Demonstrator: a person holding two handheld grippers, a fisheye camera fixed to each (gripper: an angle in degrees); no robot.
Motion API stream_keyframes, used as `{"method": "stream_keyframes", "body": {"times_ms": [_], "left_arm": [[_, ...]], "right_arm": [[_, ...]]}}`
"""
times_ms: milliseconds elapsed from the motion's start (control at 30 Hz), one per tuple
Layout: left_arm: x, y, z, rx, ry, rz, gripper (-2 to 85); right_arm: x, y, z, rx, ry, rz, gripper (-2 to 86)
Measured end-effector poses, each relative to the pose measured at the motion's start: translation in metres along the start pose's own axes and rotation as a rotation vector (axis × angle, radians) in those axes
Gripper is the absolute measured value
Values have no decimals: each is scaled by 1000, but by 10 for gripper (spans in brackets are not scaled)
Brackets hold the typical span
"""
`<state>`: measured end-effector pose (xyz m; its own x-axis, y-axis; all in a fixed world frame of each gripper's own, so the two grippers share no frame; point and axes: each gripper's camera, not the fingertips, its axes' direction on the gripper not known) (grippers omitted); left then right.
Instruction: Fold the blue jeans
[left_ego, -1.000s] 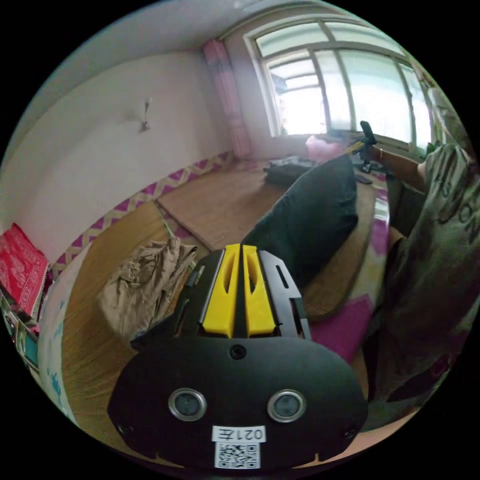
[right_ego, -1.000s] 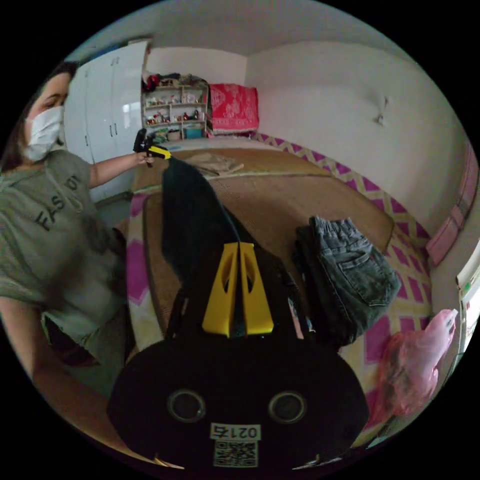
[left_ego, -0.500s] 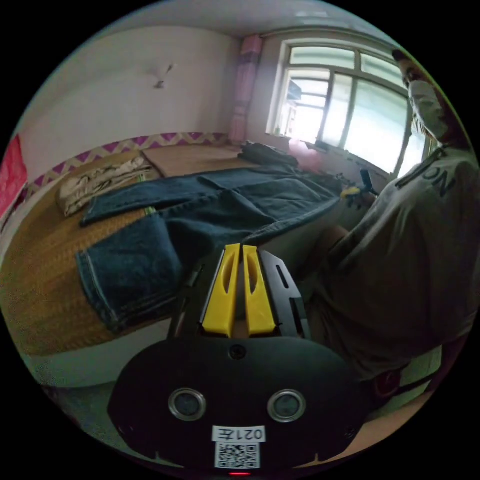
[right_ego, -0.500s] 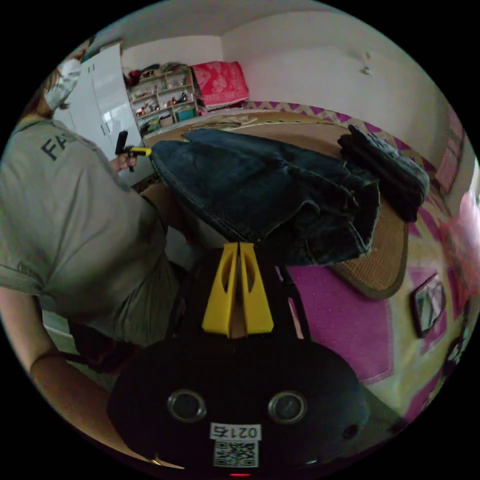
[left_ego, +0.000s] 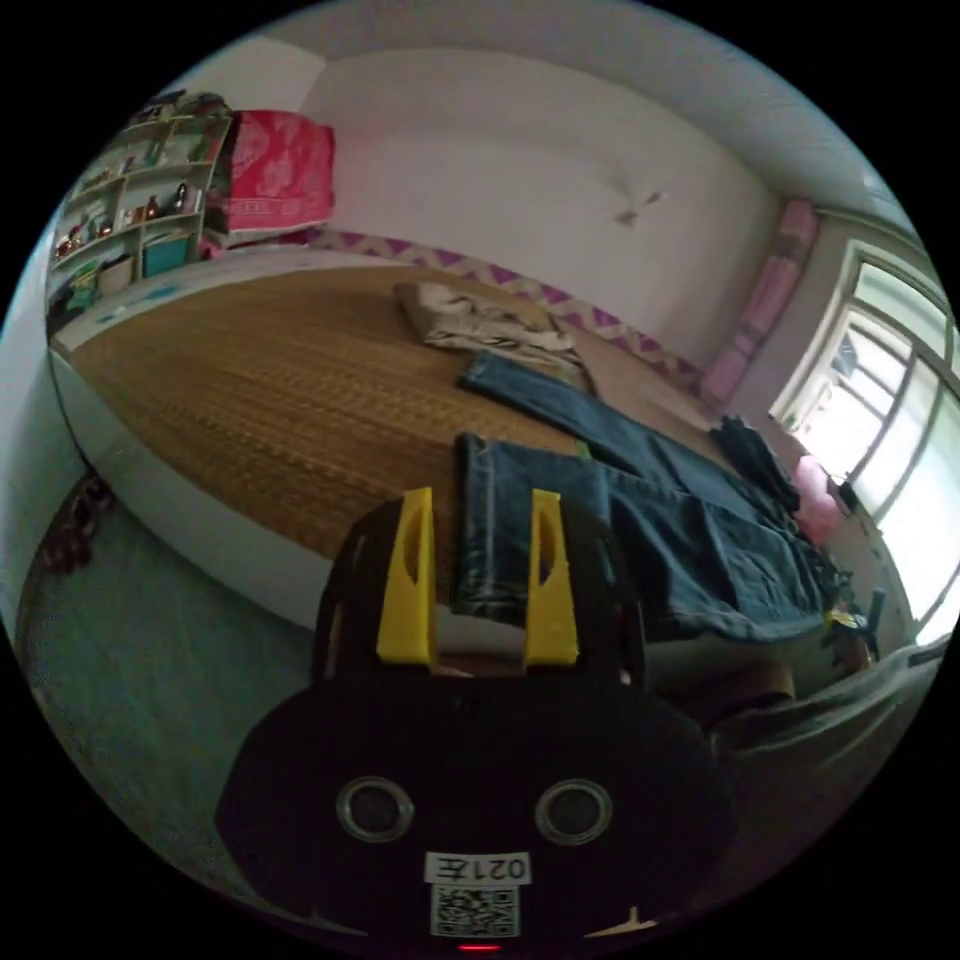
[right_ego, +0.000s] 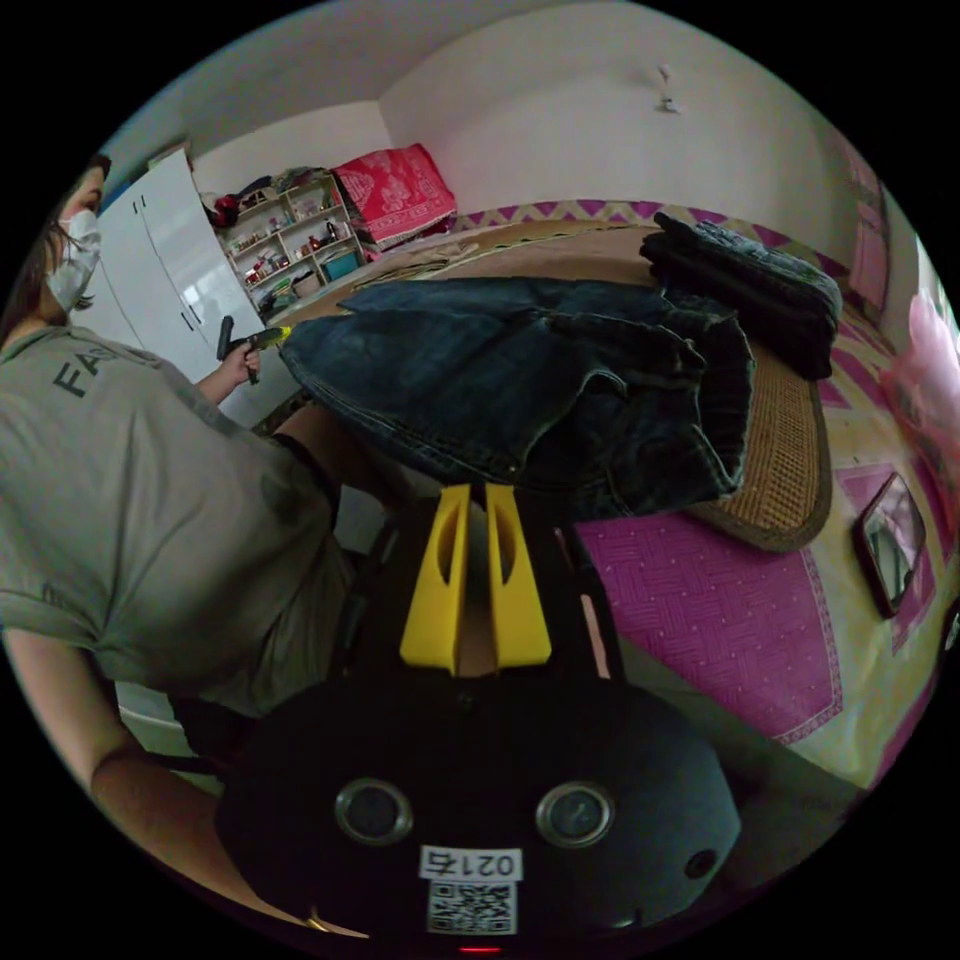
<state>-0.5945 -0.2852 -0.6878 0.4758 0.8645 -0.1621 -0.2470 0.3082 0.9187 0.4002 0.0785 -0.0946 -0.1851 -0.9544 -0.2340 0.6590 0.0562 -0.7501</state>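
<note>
The blue jeans (left_ego: 700, 520) lie spread flat along the near edge of the bed's woven mat (left_ego: 270, 380), legs running towards my left gripper. My left gripper (left_ego: 480, 497) stands open just off the bed edge, and one leg's hem shows between its jaws but a little beyond them. In the right gripper view the rumpled waist end of the jeans (right_ego: 500, 370) hangs over the mat's edge. My right gripper (right_ego: 478, 490) sits right below that edge with its jaws parted by a narrow slit and no cloth seen pinched. The left gripper (right_ego: 255, 340) shows far off in a hand.
A khaki garment (left_ego: 480, 320) lies on the mat beyond the legs. Folded dark grey jeans (right_ego: 745, 275) and a pink bag (right_ego: 925, 370) sit near the waist end. A small framed object (right_ego: 890, 545) rests on the purple cover. The person (right_ego: 130, 480) stands against the bed; shelves (left_ego: 110, 240) are behind.
The jeans, held up between both grippers a second ago, now lie flat on the bed. My left gripper has let go and opened wide; the right jaws have parted slightly.
</note>
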Motion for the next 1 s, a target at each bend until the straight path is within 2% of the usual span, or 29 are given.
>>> {"method": "stream_keyframes", "body": {"times_ms": [133, 200, 300, 367, 433, 567, 767, 833, 900, 1000], "left_arm": [[9, -17, 1, -80, -70, 92, 9], [12, -33, -9, -93, -69, 131, -3], [13, -61, -48, 86, 100, 179, -8], [15, -77, -61, 128, 108, 209, -9], [14, -86, -55, 95, 67, 218, -9], [-12, -81, 12, -228, -29, 174, -9], [-24, -70, 7, -171, 5, 153, -9], [-27, -67, 4, -160, 16, 142, -9], [-28, -66, 0, -155, 20, 131, -9], [-24, -66, -16, -45, 52, 167, -9]], "right_arm": [[6, 4, -6, 25, -5, 21, 22], [9, 5, -9, 33, -1, 32, 21], [10, 4, -12, 26, 11, 38, 20], [12, 2, -13, 19, 18, 42, 19], [13, 1, -13, 17, 23, 48, 18], [19, 1, -13, 39, 18, 69, 15], [13, -6, -16, 5, 67, 56, -1], [9, -9, -30, 45, 43, 36, -7], [5, -11, -59, 237, -24, 11, -9], [12, -20, -68, 403, 97, 85, -9]]}}
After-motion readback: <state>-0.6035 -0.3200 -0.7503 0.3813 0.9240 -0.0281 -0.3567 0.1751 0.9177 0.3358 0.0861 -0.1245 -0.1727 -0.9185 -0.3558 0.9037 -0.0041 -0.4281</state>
